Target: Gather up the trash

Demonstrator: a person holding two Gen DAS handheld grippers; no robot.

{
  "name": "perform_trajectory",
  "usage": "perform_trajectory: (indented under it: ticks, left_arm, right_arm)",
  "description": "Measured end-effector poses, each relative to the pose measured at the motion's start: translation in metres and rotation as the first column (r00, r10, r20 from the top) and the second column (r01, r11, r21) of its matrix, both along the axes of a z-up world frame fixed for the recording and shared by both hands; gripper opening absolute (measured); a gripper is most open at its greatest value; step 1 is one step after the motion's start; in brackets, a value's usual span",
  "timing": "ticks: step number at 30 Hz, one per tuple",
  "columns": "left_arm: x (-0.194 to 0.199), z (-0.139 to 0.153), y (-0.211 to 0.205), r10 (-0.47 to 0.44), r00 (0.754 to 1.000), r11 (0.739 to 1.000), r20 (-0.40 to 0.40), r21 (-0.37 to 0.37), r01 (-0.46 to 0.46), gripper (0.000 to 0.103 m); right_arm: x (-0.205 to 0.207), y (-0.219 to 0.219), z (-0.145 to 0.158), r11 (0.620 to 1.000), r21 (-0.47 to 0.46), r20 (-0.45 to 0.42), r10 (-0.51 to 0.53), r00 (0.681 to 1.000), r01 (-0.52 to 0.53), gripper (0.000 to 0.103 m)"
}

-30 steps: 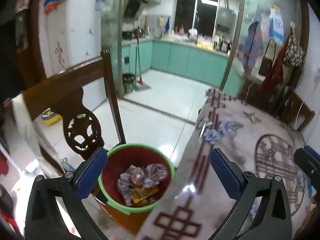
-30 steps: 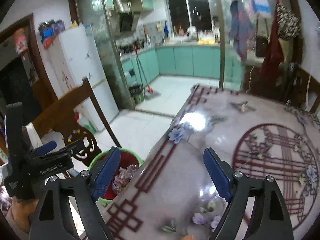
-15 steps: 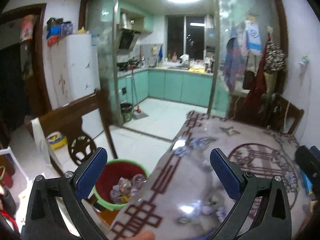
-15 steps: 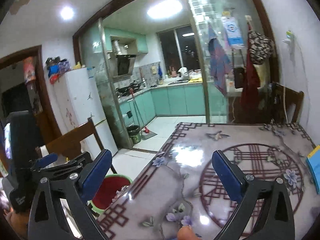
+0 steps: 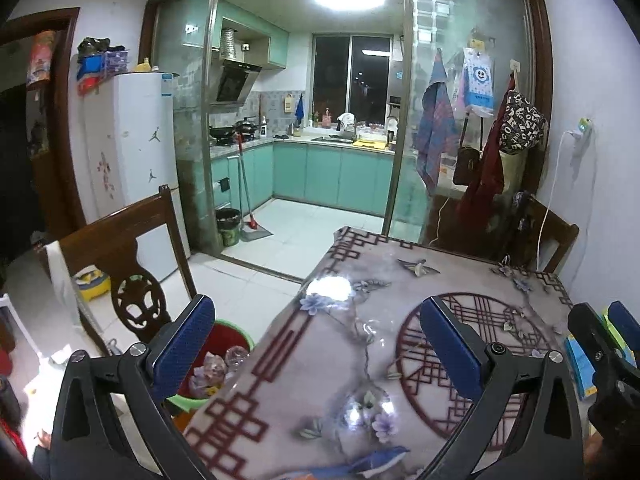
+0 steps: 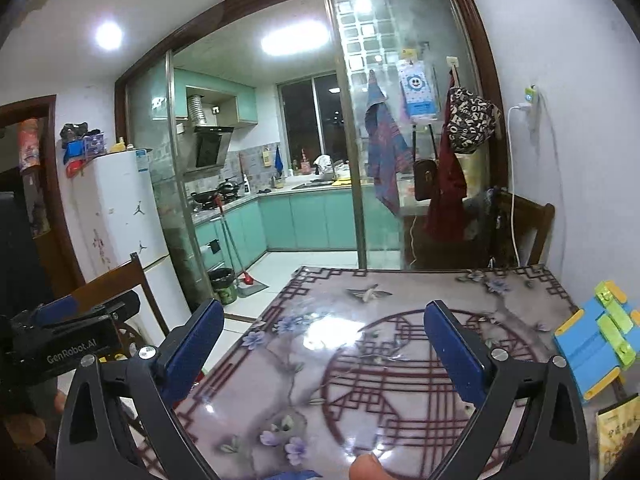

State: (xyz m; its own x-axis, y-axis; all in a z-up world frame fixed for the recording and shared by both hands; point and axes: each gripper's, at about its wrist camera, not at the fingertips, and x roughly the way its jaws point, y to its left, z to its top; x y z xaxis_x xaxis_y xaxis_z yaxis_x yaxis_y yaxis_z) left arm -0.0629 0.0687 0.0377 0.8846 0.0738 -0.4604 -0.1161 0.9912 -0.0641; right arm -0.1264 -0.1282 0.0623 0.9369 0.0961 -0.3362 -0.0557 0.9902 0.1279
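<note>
Desk point(image 6: 400, 392): patterned cloth, beneath both tongs.
Left tongs point(image 5: 320, 344): spread, empty.
Right tongs point(image 6: 324, 344): spread, empty.
Bin point(image 5: 224, 336): trash-filled, under left tongs' left finger.

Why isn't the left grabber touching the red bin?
Apart. The left wrist view shows the left gripper held open above the table, the bin down on the floor.

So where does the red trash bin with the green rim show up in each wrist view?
Left wrist: trash bin at lower left, beside the table edge, behind the left gripper, wrappers inside.
Right wrist: not visible; the gripper finger covers that spot.
Shared landmark: white fridge at left.
</note>
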Motion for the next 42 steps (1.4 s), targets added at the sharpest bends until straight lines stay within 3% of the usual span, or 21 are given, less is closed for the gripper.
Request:
perform_trajectory:
  ticks: [42]
  left_arm:
    - [0.008, -0.002, -0.004, 0.046, 0.998, 0.999, -0.034, 0.030, -0.045, 0.103]
  right_arm:
    - [0.018, 0.008, -0.008, 0.999, 0.010, -0.042, 0.031, 0.999, -0.031, 0.101]
